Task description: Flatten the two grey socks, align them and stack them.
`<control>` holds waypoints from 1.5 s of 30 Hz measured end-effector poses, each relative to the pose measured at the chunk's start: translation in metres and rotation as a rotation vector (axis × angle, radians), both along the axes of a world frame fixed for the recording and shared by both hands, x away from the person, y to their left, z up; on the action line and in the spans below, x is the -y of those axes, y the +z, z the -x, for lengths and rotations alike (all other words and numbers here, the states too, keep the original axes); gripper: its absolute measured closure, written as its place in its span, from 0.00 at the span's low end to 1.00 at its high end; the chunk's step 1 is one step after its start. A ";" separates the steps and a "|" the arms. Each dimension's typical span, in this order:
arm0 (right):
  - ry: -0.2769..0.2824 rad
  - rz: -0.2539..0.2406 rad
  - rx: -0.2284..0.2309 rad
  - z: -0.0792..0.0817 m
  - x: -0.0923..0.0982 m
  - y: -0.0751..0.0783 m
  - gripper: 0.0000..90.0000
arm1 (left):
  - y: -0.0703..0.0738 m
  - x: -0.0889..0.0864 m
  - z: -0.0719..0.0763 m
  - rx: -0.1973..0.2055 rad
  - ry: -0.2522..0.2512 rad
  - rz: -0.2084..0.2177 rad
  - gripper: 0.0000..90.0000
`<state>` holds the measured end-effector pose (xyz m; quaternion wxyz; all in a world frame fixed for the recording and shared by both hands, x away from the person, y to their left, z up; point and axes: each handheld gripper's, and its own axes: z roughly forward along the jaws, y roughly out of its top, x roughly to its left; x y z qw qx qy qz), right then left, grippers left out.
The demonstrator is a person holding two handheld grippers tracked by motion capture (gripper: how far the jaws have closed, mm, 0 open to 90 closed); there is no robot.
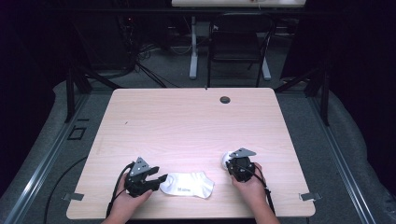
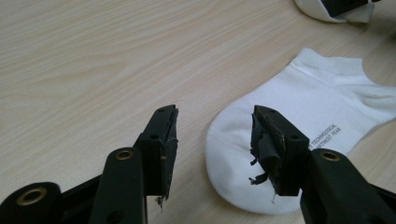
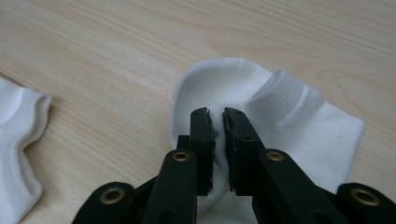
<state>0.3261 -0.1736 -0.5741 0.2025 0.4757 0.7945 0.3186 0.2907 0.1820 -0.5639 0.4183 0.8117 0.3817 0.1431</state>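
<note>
A white ankle sock [image 1: 189, 185] lies flat near the table's front edge, printed text on its side [image 2: 317, 102]. My left gripper [image 1: 161, 179] stands open at its toe end; one jaw hovers over the toe and the other over bare wood [image 2: 215, 135]. A second white sock [image 1: 225, 159] lies bunched to the right, with its ribbed cuff [image 3: 289, 98] turned up. My right gripper [image 1: 232, 163] points down onto it, and its jaws [image 3: 218, 126] are pinched on a fold of the sock's fabric. The flat sock's cuff [image 3: 18, 140] lies at the left edge of the right gripper view.
The light wooden table [image 1: 187, 121] has a round cable hole [image 1: 225, 99] near its far edge. A black chair [image 1: 238, 42] and a white desk leg [image 1: 193, 46] stand beyond the table. Dark curtains close in both sides.
</note>
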 end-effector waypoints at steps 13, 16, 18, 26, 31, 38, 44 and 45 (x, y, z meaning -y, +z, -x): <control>0.039 -0.052 0.007 0.004 -0.005 0.007 0.95 | 0.005 0.008 -0.002 0.014 -0.019 0.000 0.57; 0.042 -0.047 0.026 0.005 -0.005 0.012 0.95 | 0.008 0.010 -0.004 0.015 -0.022 0.004 0.57; 0.046 -0.048 0.039 0.007 -0.004 0.016 0.95 | 0.010 0.013 -0.006 0.016 -0.023 0.007 0.57; 0.048 -0.065 0.082 0.009 -0.001 0.032 0.95 | 0.014 0.023 -0.010 0.030 -0.036 -0.013 0.57; 0.025 -0.094 0.092 0.011 0.011 0.039 0.95 | 0.018 0.031 -0.013 0.036 -0.044 -0.016 0.58; -0.050 -0.150 0.078 0.014 0.035 0.036 0.94 | 0.024 0.049 -0.018 0.047 -0.070 -0.020 0.59; -0.092 -0.145 0.060 0.016 0.051 0.025 0.93 | 0.026 0.068 -0.026 0.049 -0.086 -0.021 0.59; -0.102 -0.149 0.053 0.016 0.053 0.023 0.93 | 0.026 0.072 -0.027 0.045 -0.092 -0.024 0.60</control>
